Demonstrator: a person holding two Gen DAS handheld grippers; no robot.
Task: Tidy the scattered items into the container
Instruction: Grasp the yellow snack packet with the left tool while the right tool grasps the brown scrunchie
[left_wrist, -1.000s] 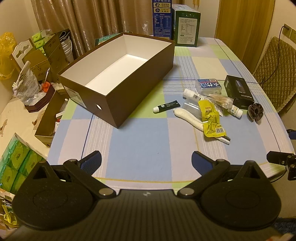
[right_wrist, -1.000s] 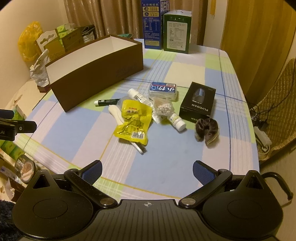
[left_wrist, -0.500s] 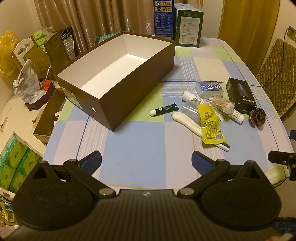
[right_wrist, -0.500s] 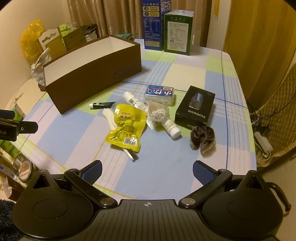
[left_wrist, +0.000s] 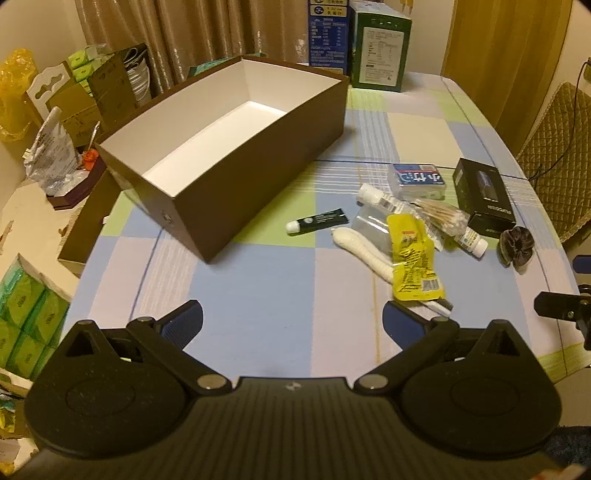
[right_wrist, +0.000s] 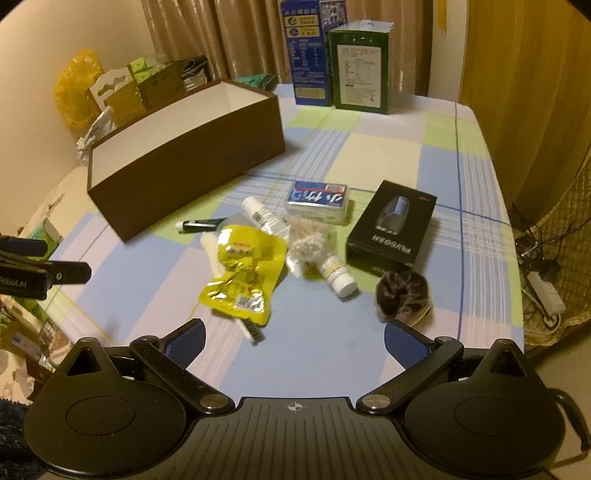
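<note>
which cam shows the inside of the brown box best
The left wrist view: it looks down into the brown box, showing its bare white floor. The right wrist view shows mainly its outer side and a strip of inner wall.

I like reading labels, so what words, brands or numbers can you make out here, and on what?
"FLYCO", seen upside down: black box.
"Robot.AI", first letter cut off: left gripper.
Blue-labelled clear case: large characters, unreadable.
Yellow pouch, blue carton, green carton: print too small.

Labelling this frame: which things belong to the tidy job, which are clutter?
Job: open brown cardboard box; yellow foil pouch; black rectangular carton; dark fabric scrunchie; small black tube.
Clutter: tall green carton; tall blue carton.
</note>
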